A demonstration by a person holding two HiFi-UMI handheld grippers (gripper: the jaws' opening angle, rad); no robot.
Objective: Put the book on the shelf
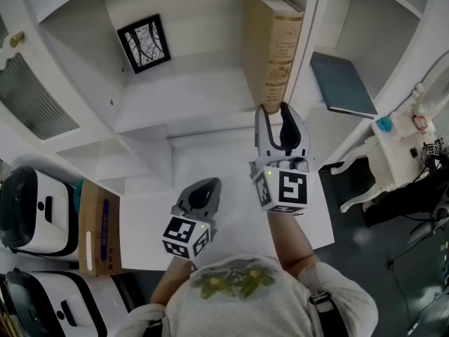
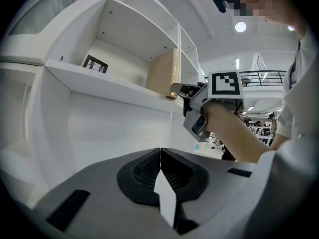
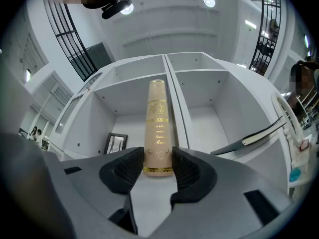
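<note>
Head view: book (image 1: pixel 275 44) stands upright in a bay of the shelf (image 1: pixel 175 97), spine outward, just beside the right-hand divider (image 1: pixel 306 41); whether they touch I cannot tell. Right tongs (image 1: pixel 272 111) are closed on the lower end of the spine. The right gripper view shows a ribbed pad on each side of it, both in contact. Left tongs (image 1: pixel 203 188) hang low over the white desk (image 1: pixel 224 153), jaws pressed together with nothing between them, well apart from the book.

Progress, judged: placement is nearly done. The book looks to have its foot on the shelf board, though in the left gripper view it sits close to the front lip, not deep in the bay. Left to do: perhaps a push further back, then open the right tongs and draw straight out.

Edges and room:
- The divider allows no sideways room on the book's right, and the right jaw runs close to that edge.
- To the left the bay is open — a small framed picture (image 1: pixel 144 43) stands at the back left, well apart.
- Clearance above the book's top cannot be gauged.
- A dark notebook (image 1: pixel 342 83) lies tilted in the next bay, beyond the divider and out of the way.
- Nothing props the book's left face, so it could tip that way on release.
</note>
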